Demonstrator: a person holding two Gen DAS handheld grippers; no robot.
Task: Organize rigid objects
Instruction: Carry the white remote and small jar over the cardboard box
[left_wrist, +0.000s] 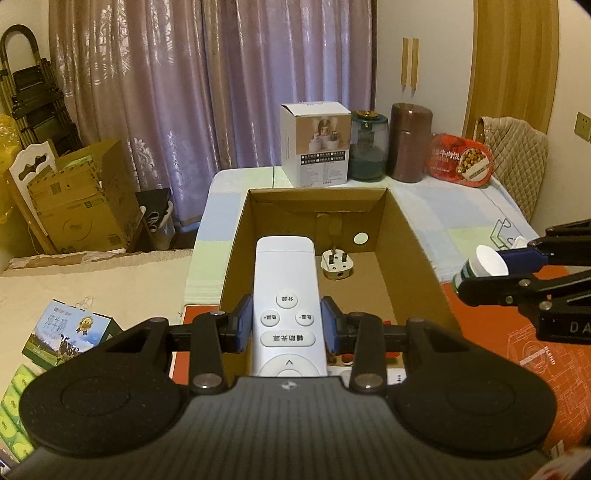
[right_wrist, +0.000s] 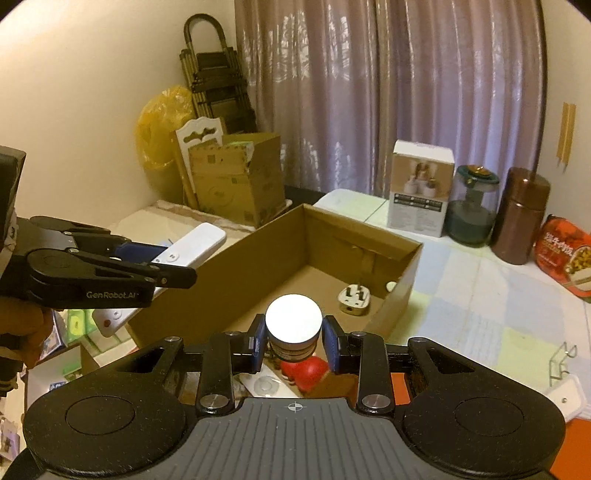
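Remote control (left_wrist: 284, 302) sits centre frame in the left wrist view, clamped across its width by the left hand-held gripper (left_wrist: 287, 325); blue pads press on both long edges near the button cluster; buttons face up. Long axis runs straight away from the camera, far end pointing into the cardboard box (left_wrist: 406, 236) and hanging above its near rim. Small jar (right_wrist: 293, 326) with white lid is held by the right hand-held gripper (right_wrist: 294, 341), jaws narrowed on the jar body, lid toward the camera; it hovers at lower centre of the right wrist view over the box's near edge.

Box floor already carries a white plug (left_wrist: 336, 266), pins up, mid-right of the box.

Judgement: step in hand is lowering both items into the box. To do it well, keep the remote level and parallel to the box's long side, set it down along the left wall clear of the plug, open only once it rests on the floor; place the jar upright on the right, short of the plug.

White carton (left_wrist: 314, 142), teal jar (left_wrist: 369, 146) and brown canister (left_wrist: 410, 142) stand on the surface behind the box, upper centre.
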